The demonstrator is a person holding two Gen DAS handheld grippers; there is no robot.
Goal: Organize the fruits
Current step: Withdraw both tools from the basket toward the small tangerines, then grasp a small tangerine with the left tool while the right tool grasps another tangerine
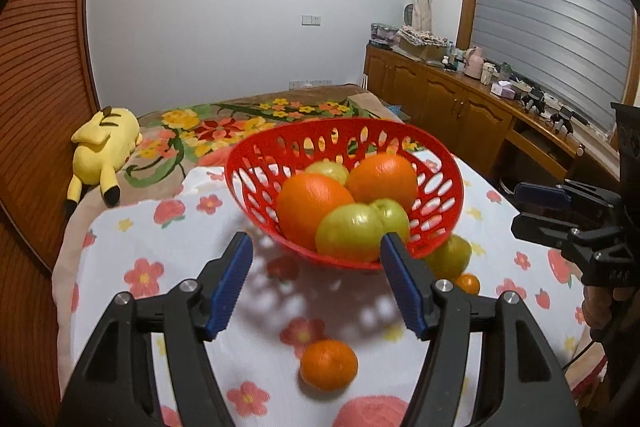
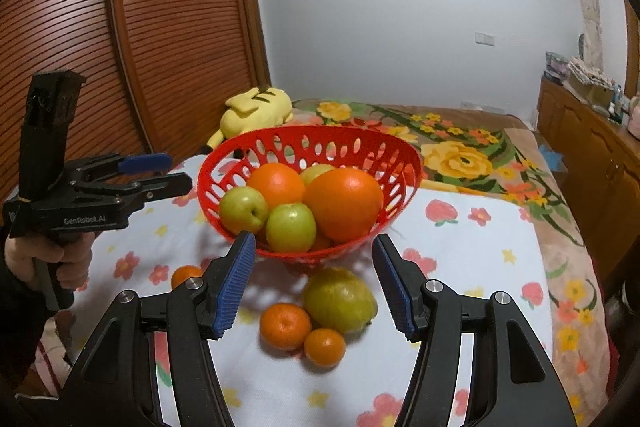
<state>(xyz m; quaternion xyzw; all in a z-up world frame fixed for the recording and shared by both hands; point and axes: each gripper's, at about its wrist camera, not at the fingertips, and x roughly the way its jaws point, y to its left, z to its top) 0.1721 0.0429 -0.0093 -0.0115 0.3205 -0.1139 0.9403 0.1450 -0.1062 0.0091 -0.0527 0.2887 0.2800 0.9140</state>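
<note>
A red slotted basket (image 1: pixel 256 163) (image 2: pixel 224 155) stands on the flowered cloth and holds two oranges (image 1: pixel 312 203) (image 2: pixel 344 203) and several green fruits (image 1: pixel 348 233) (image 2: pixel 290 227). On the cloth in front lie a yellow-green lemon (image 2: pixel 340 301) (image 1: pixel 450 257), two small tangerines (image 2: pixel 285 325) (image 2: pixel 325 346) and a third tangerine (image 2: pixel 186 275) (image 1: pixel 328 365). My left gripper (image 1: pixel 316 283) is open and empty, above the third tangerine. My right gripper (image 2: pixel 314 281) is open and empty, above the lemon and the two tangerines.
A yellow plush toy (image 1: pixel 104 147) (image 2: pixel 256 109) lies on the bed behind the basket. A wooden sliding door (image 2: pixel 120 47) is at the left. A wooden sideboard (image 1: pixel 460 107) with clutter runs along the right wall. The flowered cloth (image 1: pixel 160 247) ends near the front.
</note>
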